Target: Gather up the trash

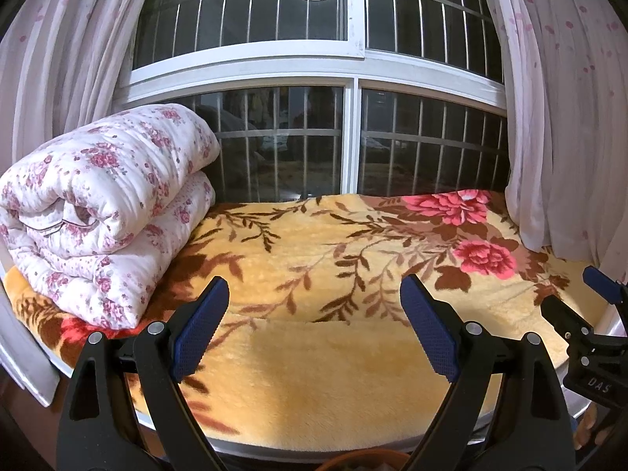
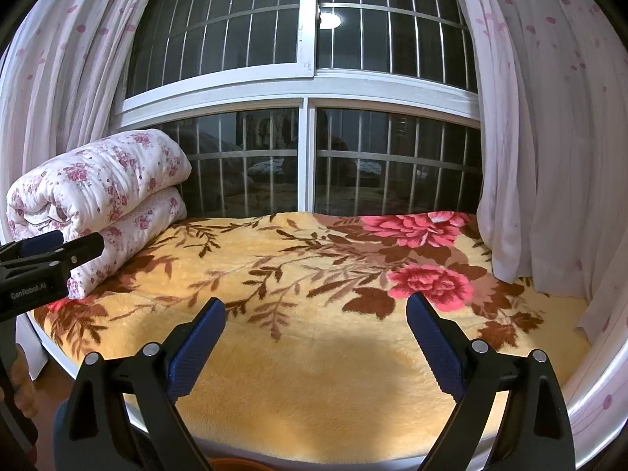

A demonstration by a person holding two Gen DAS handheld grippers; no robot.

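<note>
No trash shows in either view. My left gripper (image 1: 314, 302) is open and empty, held over the front part of a yellow floral blanket (image 1: 314, 384) on a window seat. My right gripper (image 2: 316, 322) is open and empty too, over the same blanket (image 2: 314, 376). The right gripper also shows at the right edge of the left wrist view (image 1: 581, 306). The left gripper also shows at the left edge of the right wrist view (image 2: 59, 247). A brown curved rim (image 1: 365, 459) peeks out at the bottom edge below the left gripper; I cannot tell what it is.
A folded white quilt with pink flowers (image 1: 102, 212) lies on the left end of the seat (image 2: 94, 204). A barred window (image 1: 349, 133) stands behind. Pink-dotted curtains (image 1: 565, 117) hang at both sides. The seat's white front edge (image 2: 596, 384) curves around.
</note>
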